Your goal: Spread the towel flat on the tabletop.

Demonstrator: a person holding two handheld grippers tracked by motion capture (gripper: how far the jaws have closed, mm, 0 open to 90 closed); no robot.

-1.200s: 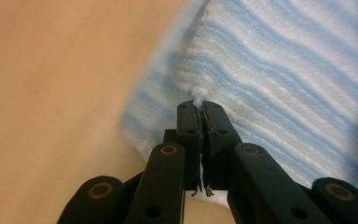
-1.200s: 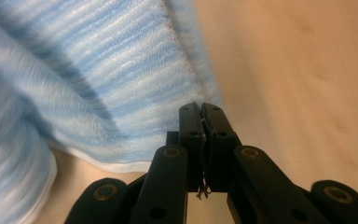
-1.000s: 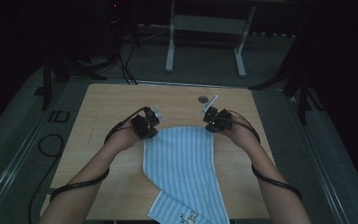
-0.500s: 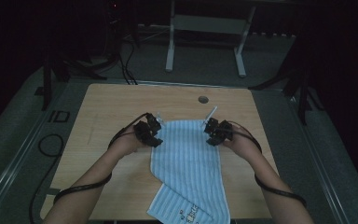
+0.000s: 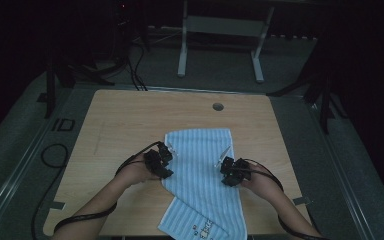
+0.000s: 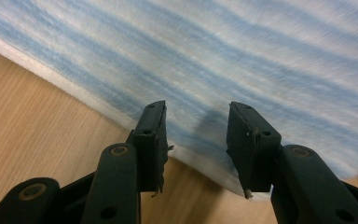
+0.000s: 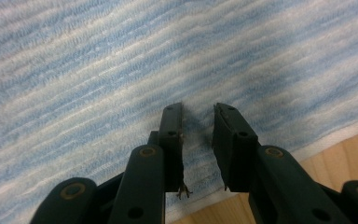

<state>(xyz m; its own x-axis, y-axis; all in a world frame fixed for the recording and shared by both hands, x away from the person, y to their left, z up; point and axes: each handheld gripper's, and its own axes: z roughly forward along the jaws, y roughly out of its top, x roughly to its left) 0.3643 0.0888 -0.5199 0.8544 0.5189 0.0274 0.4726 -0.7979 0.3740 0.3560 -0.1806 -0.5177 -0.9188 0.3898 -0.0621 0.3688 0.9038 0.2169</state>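
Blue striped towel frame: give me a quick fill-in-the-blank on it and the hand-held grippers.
1. The towel has blue and ____ stripes.
2. The towel's near end hangs over the ____ edge of the wooden table.
3. The left hand-held gripper has its jaws ____, with nothing pinched between them.
4. The right hand-held gripper hovers over the towel's ____ edge.

Missing words: white; near; open; right

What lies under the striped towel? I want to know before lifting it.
The striped towel lies flat on the wooden table, overhanging its near edge; anything beneath the cloth is covered.
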